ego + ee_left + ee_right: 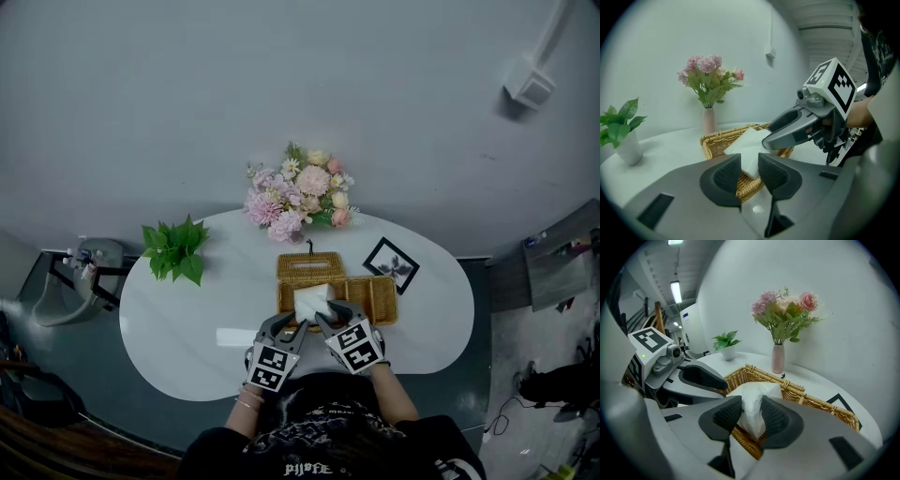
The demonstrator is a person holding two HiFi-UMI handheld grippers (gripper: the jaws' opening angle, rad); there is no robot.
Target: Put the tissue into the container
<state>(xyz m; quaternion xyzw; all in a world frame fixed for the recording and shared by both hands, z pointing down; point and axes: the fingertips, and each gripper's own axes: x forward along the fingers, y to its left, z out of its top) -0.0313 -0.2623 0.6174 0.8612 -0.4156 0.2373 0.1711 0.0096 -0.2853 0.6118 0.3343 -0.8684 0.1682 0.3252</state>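
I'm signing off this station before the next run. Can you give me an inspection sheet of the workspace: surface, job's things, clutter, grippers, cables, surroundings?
Surface: white rounded table; no spills seen.
Job's things: white tissue held over the near left part of the wicker basket; whether it touches the bottom cannot be told.
Clutter: flower vase, potted plant, black picture frame lying flat, slotted wicker lid behind the basket.
Grippers: left hand-held gripper and right hand-held gripper side by side, each closed on the tissue.
Cables: dark cable on the floor at right; none seen on the table.
Surroundings: grey wall with a white wall box and conduit.
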